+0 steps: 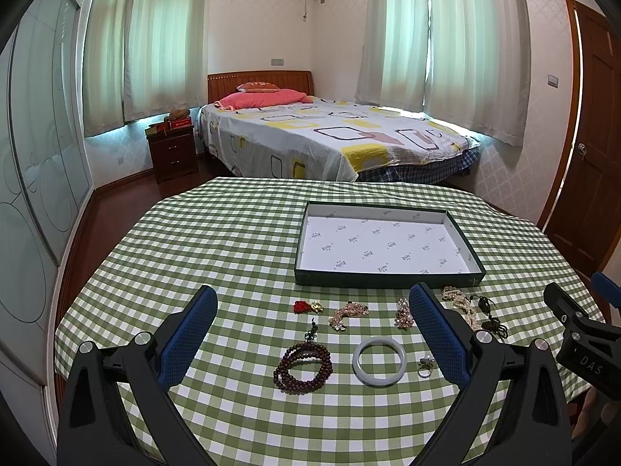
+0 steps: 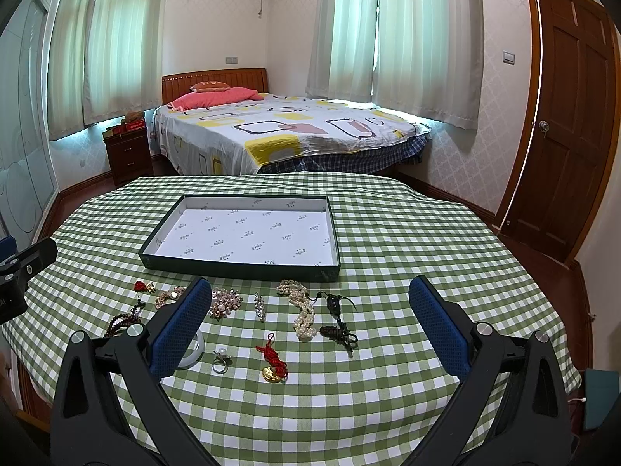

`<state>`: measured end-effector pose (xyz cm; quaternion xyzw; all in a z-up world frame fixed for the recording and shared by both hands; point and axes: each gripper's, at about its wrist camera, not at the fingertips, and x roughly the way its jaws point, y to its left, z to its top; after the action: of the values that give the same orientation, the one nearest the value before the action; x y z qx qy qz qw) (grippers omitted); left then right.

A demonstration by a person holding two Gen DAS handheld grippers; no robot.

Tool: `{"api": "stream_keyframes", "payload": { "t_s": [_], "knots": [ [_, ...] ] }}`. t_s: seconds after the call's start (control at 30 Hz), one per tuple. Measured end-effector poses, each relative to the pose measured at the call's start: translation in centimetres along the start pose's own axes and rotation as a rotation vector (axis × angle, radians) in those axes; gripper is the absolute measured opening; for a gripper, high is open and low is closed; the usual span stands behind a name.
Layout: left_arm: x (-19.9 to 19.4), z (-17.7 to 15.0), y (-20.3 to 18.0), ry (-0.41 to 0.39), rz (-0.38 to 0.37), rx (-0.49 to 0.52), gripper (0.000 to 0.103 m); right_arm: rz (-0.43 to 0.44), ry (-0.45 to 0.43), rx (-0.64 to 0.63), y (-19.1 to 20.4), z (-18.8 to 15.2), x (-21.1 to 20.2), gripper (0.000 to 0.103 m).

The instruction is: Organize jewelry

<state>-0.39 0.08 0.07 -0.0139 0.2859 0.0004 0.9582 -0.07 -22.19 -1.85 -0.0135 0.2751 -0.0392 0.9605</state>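
My empty tray (image 2: 240, 264) sits beyond the jewelry scattered on the checked cloth (image 2: 388, 407), and both my left gripper (image 1: 312, 334) and right gripper (image 2: 310, 330) hang spread wide, holding nothing. The pearl strand (image 2: 302, 312) could snag its dark tasselled neighbour (image 2: 337, 330); the tiny ring (image 2: 220, 363) may slip my pads.

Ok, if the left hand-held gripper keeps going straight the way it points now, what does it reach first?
Probably the white bangle and the wooden bead bracelet, which lie between the open fingers of the left hand-held gripper. Beyond them sits the empty tray. Depth is uncertain.

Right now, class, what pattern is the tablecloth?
Green-and-white checks on the tablecloth, clearest in the right wrist view.
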Motion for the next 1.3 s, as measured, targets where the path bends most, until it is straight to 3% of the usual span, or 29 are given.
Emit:
{"api": "stream_keyframes", "payload": {
  "t_s": [1.07, 1.2, 1.3],
  "knots": [
    [0.8, -0.3, 0.0, -0.003, 0.007, 0.003, 0.096, 0.017, -0.001, 0.002, 0.4, -0.2, 0.4, 0.099],
    [2.4, -1.2, 0.6, 0.03, -0.007, -0.001, 0.096, 0.039, -0.001, 0.013, 0.3, -1.7, 2.0, 0.099],
    [4.8, -2.8, 1.3, 0.102, -0.005, -0.001, 0.096, 0.038, 0.042, 0.006, 0.3, -3.1, 3.8, 0.099]
  ]
}}
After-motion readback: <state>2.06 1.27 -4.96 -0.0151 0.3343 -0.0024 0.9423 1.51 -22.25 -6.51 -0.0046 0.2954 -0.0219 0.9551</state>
